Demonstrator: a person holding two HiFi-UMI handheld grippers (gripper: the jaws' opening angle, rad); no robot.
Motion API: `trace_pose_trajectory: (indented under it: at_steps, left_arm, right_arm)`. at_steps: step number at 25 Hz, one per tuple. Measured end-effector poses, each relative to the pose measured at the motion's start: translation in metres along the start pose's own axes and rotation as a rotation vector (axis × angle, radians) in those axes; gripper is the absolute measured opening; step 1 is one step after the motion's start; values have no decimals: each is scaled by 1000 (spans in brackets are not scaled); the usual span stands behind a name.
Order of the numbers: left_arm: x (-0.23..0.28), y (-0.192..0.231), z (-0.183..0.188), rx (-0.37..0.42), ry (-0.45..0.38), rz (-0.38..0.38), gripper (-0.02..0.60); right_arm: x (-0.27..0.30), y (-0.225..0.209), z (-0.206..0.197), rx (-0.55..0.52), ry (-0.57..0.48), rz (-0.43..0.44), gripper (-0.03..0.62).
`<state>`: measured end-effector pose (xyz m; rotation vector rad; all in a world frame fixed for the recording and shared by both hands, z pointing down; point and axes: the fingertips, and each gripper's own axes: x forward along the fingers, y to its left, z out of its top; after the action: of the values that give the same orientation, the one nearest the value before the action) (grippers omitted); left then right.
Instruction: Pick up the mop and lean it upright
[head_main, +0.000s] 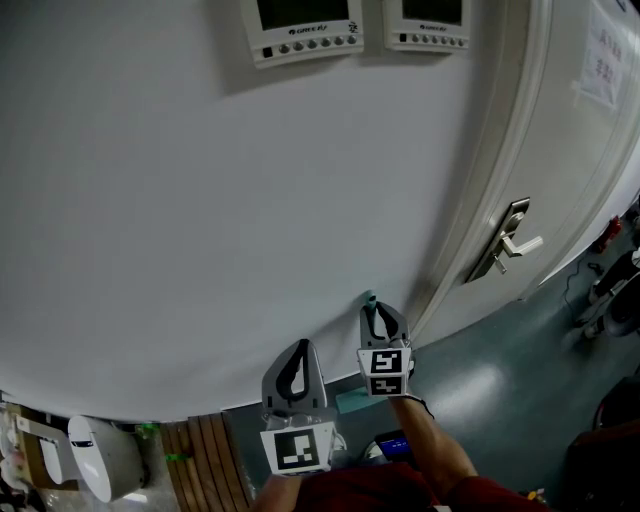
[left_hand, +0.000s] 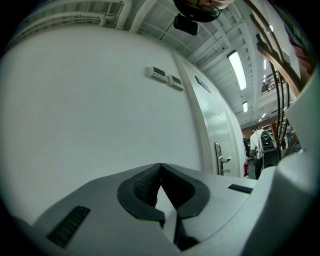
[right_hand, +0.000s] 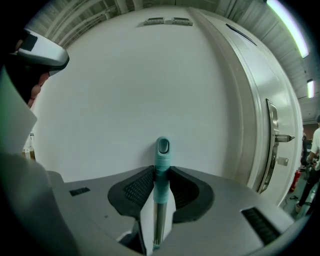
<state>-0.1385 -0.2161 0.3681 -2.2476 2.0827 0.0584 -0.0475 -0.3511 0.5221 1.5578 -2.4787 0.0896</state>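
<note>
The mop handle is a thin metal pole with a teal cap (right_hand: 162, 147) and stands upright between the pads of my right gripper (right_hand: 161, 175). That gripper is shut on it. The cap (head_main: 369, 298) rests against, or very close to, the white wall (head_main: 250, 200) just left of the door frame. In the head view my right gripper (head_main: 383, 315) points at the wall. My left gripper (head_main: 297, 350) sits lower and to the left, its jaws shut with nothing between them (left_hand: 159, 166). A teal piece (head_main: 352, 400) shows below the right gripper. The rest of the mop is hidden.
A white door (head_main: 560, 150) with a metal lever handle (head_main: 512, 243) stands right of the mop. Two wall control panels (head_main: 302, 28) hang high up. Wooden slats (head_main: 205, 460) and a white appliance (head_main: 100, 455) lie at lower left. A person with a backpack (left_hand: 263, 142) stands far off.
</note>
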Motion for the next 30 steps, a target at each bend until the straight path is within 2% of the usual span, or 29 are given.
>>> trace_pose_trajectory:
  at_steps: [5,7,9,30]
  left_arm:
    - [2,-1,-1,1,2,-6,14]
    - [2,-2,-1,-1,4,-7,14]
    - [3,-2,-2,-1,5,-8,14]
    - [3,-7,-3,-3,6,-20,14]
  right_arm:
    - [1,2,0,3,-4,20,121]
    - [0,2,0,11,-9,34,174]
    - [-1,0,0,21,-13,33,189]
    - [-21,-5,5,27,-39,11,207]
